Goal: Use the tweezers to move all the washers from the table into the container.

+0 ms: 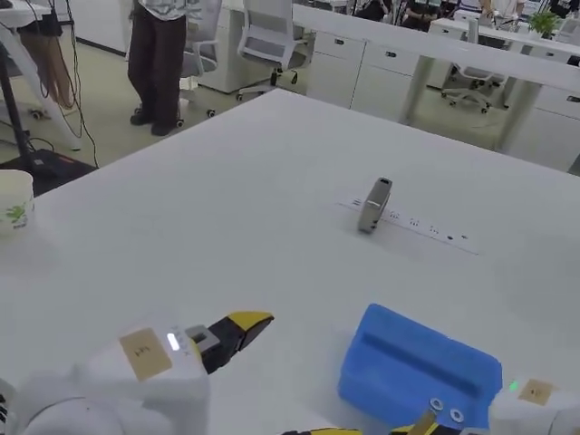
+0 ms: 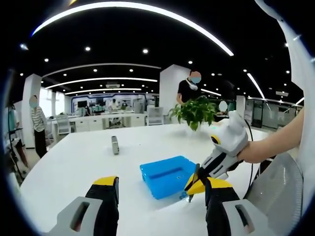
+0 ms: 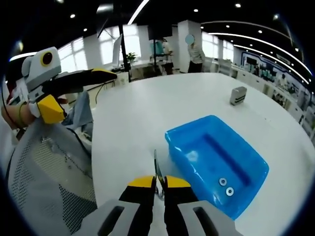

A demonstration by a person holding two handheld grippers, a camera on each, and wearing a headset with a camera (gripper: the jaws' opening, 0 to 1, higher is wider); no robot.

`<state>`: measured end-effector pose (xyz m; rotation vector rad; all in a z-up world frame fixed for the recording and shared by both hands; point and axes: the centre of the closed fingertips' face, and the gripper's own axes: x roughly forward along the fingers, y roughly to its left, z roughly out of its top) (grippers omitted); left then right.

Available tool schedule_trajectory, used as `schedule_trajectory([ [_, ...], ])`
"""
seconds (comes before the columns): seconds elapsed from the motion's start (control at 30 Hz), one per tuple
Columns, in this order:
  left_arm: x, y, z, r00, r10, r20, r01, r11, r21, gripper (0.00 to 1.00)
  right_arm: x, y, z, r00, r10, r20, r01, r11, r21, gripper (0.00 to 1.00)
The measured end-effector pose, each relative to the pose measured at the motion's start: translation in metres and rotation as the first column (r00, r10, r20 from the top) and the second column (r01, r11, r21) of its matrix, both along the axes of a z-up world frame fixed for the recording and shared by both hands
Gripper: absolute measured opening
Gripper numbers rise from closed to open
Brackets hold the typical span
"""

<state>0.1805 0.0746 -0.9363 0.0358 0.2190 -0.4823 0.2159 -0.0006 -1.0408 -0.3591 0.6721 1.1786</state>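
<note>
tweezers: the thin metal tweezers stick straight out the front of the right claw. Their long axis lines up with the claw and the pointy end faces away from the hand. In the left gripper view the tip angles down towards the tabletop, just beside the near corner of the container.
right claw: pinched tight on the back end of the tweezers, with the yellow tips basically together.
left claw: the left claw is spread wide with nothing in it, hanging above the tabletop off to the side of the container.
container: the blue plastic rectangular container sits on the tabletop, right in front of the right claw and slightly to one side.
washers: two small round metal washers lie flat inside the container, close together near one end.
surface: the plain white tabletop is pretty big. A small grey metal box stands well beyond the container, and a white paper cup sits at the left edge.
room: open office with ceiling lights, white desks and swivel chairs. There's a green potted plant past the far edge, and a person in dark trousers stands on the floor beyond the tabletop.
</note>
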Motion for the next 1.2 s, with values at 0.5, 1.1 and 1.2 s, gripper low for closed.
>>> schedule_trajectory([
  [0.5,0.001,-0.004,0.002,1.0,-0.005,-0.005,0.005,0.999,-0.046,0.78,-0.002,-0.002,0.001,0.998,-0.031,0.049,0.029,0.998,0.05,0.03],
  [1.1,0.004,0.004,0.023,0.995,0.064,0.074,-0.053,0.989,-0.138,0.81,0.001,0.008,0.0,0.996,0.039,0.077,-0.041,0.999,0.032,0.03],
  [1.2,0.004,0.007,0.026,0.994,0.067,0.081,-0.053,0.986,-0.159,0.78,0.003,0.012,-0.001,0.997,0.03,0.07,-0.032,0.999,0.031,0.03],
])
